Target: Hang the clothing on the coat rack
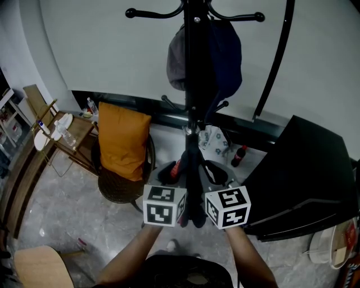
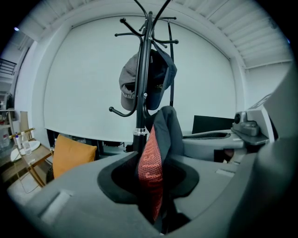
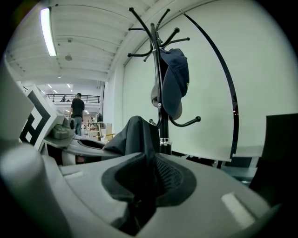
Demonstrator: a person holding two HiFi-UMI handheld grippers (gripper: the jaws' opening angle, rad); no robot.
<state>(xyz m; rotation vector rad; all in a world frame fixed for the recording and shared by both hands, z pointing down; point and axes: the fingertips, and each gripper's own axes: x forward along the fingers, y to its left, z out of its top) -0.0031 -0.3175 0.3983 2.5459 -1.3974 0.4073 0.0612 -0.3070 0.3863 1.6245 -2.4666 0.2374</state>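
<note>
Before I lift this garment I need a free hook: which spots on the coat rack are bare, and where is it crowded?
Bare: the top hooks above the caps, and the low hook curling out under the navy cap. Crowded: mid-pole, where the grey cap and navy cap hang together on the coat rack.

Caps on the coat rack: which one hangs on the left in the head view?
The grey cap. It hangs left of the coat rack pole, while the navy cap hangs on the pole's right side.
</note>
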